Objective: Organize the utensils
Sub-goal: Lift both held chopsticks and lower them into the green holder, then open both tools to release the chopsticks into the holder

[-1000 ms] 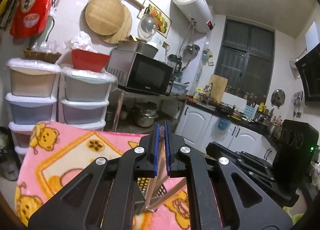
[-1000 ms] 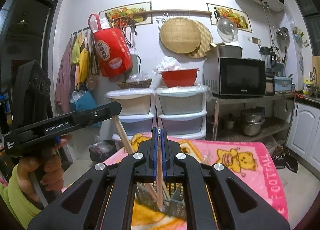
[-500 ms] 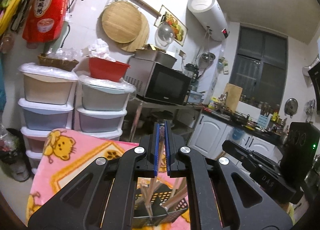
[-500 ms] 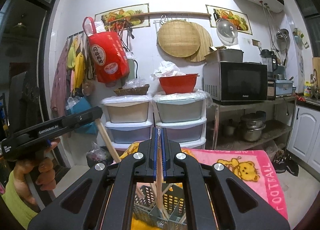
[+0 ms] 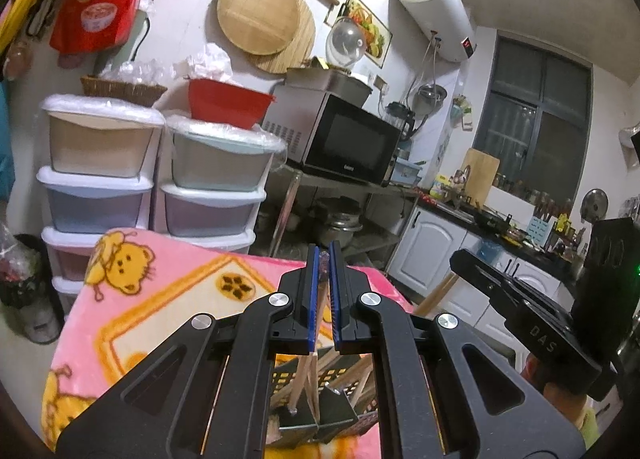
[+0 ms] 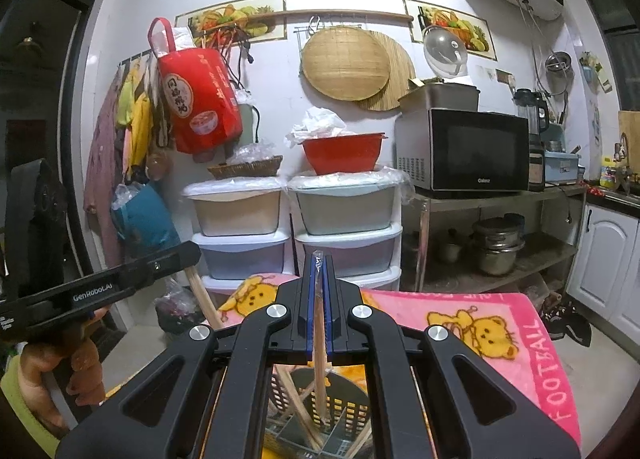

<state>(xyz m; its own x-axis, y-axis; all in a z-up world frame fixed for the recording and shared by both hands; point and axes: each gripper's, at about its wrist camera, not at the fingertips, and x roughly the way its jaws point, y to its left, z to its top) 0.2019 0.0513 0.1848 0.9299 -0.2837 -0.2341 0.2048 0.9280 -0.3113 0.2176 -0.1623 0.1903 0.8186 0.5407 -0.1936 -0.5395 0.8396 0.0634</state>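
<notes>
Left wrist view: left hand-held gripper (image 5: 324,295) clamped on a chopstick (image 5: 305,375), tip down in the slotted basket (image 5: 288,375) on the pink blanket (image 5: 160,299).

Right wrist view: right hand-held gripper (image 6: 319,307) pinches another chopstick (image 6: 319,363), upright, reaching into the basket's middle compartment.

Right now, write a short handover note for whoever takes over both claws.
Left claw: shut on a wooden chopstick, its tip down in the slotted utensil basket.
Right claw: shut on another chopstick, its tip also inside the basket.
The basket sits on the pink bear blanket and already holds several chopsticks.
Left to do: open both claws so the two chopsticks drop in, then lift clear.
</notes>
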